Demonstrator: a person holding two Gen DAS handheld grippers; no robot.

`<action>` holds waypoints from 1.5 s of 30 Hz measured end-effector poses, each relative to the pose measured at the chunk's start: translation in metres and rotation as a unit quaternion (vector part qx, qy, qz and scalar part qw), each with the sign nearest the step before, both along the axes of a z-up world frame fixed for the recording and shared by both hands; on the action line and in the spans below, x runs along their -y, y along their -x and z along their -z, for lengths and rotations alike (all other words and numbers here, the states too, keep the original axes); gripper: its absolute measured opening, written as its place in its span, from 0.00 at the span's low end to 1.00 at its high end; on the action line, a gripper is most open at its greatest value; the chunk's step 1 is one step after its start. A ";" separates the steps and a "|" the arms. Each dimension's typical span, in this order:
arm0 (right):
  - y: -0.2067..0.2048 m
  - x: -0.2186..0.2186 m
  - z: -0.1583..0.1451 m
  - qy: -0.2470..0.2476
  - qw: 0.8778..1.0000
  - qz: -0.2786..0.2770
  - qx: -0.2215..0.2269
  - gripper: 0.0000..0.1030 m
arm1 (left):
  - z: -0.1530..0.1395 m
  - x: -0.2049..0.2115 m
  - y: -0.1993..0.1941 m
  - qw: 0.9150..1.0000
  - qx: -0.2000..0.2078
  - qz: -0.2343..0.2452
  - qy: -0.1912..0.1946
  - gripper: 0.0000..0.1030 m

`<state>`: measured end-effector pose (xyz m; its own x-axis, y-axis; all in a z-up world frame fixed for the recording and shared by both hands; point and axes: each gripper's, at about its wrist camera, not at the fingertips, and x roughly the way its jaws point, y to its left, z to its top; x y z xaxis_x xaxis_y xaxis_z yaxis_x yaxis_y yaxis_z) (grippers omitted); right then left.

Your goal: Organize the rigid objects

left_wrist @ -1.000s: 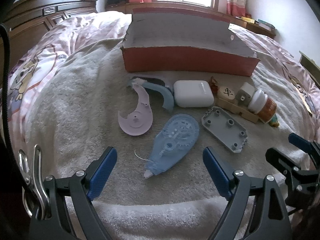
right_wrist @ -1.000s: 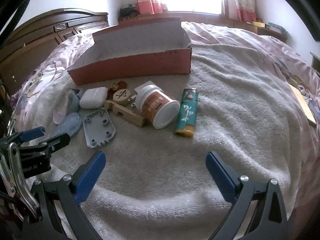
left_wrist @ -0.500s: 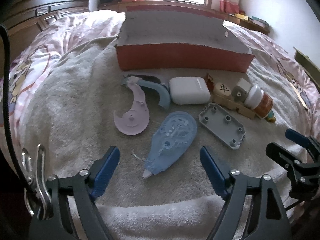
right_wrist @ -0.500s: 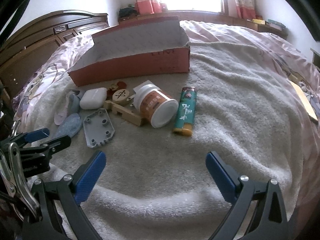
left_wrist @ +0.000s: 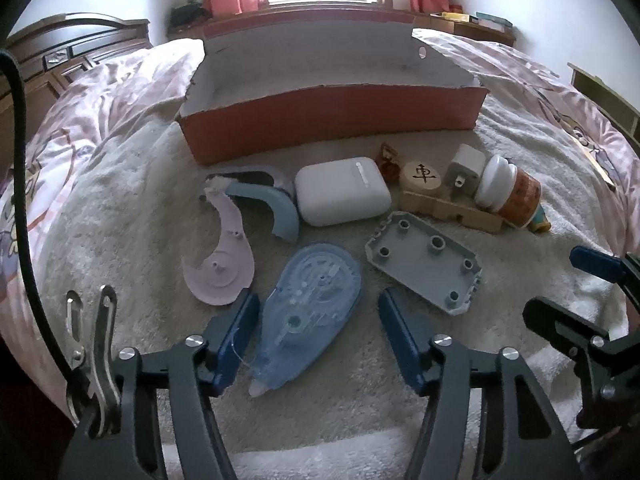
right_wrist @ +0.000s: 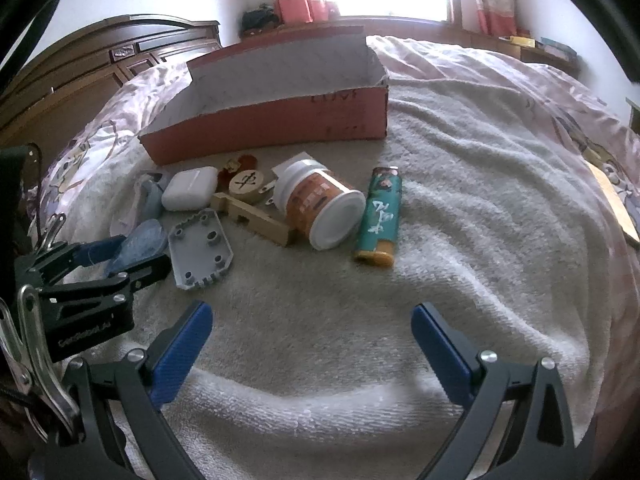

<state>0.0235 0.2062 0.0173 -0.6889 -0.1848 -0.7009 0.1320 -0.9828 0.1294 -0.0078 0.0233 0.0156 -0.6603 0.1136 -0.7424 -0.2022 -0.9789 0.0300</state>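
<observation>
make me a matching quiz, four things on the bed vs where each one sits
Things:
1. tape roller
2. lighter
3. white case
4. box

Places:
a. behind all the small items
b. between the left fingers
c. just right of the tipped jar
d. just left of the wooden disc

Pairs: 1-b, 2-c, 3-d, 4-a

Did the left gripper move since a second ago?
Yes. The left gripper has come forward toward the box, and its jaws have just been closing around the blue tape dispenser, not yet pressing it.
</observation>
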 end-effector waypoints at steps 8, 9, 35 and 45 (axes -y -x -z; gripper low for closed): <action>0.001 0.001 0.001 -0.002 1.000 -0.001 0.001 0.99 | -0.001 0.001 -0.004 1.000 0.002 0.000 -0.002 0.43; 0.001 0.001 0.001 -0.002 1.000 -0.001 0.001 0.99 | -0.002 0.002 -0.005 1.000 0.003 -0.001 -0.004 0.42; 0.024 0.057 -0.009 -0.019 0.996 -0.083 0.018 0.93 | 0.002 0.044 -0.019 0.996 0.023 -0.062 -0.053 0.42; 0.032 0.078 -0.003 -0.046 0.993 -0.103 0.019 0.75 | 0.004 0.045 -0.019 0.996 0.020 -0.062 -0.060 0.42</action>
